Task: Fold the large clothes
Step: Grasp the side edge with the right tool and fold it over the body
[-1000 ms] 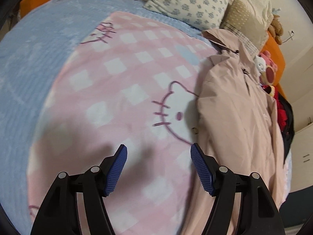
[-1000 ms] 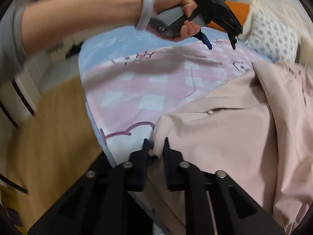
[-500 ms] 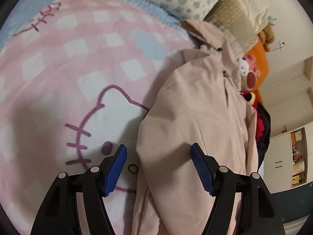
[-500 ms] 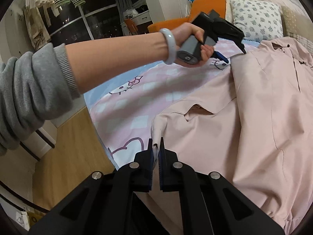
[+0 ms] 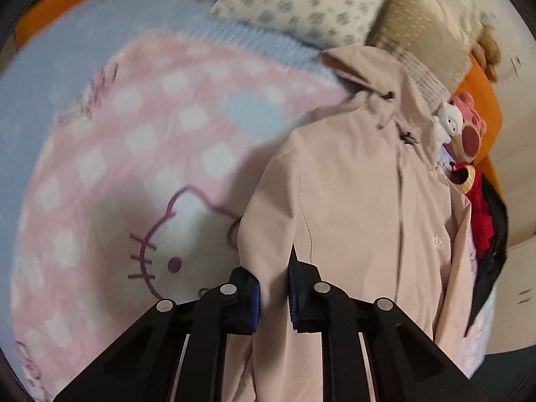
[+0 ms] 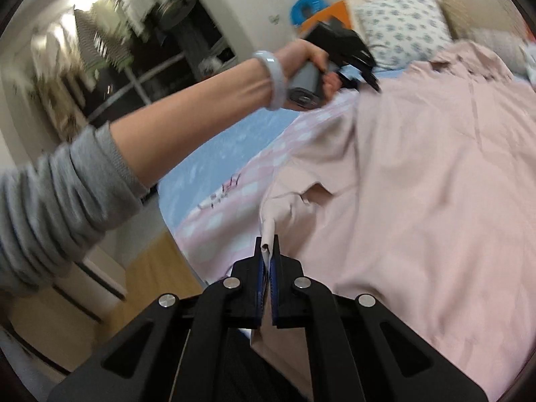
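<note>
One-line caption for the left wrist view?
Left tongs shut on the pink jacket's edge, over a checked blanket on the bed.

Left tool point(image 5: 273, 296): blue-padded fingers point(image 5: 296, 298) closed on edge of pale pink hooded jacket point(image 5: 361, 207). Jacket lies on pink checked cat-face blanket point(image 5: 140, 174) over blue bedspread point(image 5: 67, 53). Patterned pillows point(image 5: 301, 3) beyond hood. Plush toys point(image 5: 464, 134) at jacket's right (view motion-blurred).
</note>
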A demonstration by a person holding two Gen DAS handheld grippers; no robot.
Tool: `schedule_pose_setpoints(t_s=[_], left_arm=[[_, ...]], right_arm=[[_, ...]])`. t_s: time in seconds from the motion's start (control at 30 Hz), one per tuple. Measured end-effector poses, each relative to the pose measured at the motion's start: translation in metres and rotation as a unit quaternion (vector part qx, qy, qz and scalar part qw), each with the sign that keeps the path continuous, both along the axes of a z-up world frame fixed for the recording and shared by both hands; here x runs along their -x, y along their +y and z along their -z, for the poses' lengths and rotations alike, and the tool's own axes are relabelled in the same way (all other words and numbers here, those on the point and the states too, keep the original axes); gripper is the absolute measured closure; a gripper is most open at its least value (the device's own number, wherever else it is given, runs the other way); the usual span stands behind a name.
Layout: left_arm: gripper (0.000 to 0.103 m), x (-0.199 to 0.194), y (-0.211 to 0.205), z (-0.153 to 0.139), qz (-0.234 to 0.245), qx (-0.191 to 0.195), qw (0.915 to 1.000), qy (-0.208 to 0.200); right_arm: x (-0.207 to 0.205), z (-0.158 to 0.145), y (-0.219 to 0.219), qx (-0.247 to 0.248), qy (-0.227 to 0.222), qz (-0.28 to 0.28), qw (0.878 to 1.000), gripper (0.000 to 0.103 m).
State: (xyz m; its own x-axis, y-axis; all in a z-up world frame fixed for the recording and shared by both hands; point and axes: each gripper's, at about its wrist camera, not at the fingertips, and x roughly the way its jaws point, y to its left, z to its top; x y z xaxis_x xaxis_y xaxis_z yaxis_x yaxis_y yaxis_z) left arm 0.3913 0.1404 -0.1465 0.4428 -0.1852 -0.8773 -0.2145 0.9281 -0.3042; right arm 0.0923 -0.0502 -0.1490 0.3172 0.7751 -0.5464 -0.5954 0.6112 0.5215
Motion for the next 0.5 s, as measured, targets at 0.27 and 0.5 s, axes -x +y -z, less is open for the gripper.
schedule_pose_setpoints(t_s=[0.27, 0.5], left_arm=[[0.086, -0.014, -0.126, -0.051, 0.067, -0.081, 0.9938, -0.037], [0.086, -0.026, -0.212, -0.031, 0.112, -0.096, 0.9887, -0.025]], right_arm=[[0.014, -0.001, -0.096, -0.051, 0.052, 0.088, 0.994, 0.099], [0.026, 0.019, -0.140, -0.055, 0.087, 0.140, 0.985, 0.099]])
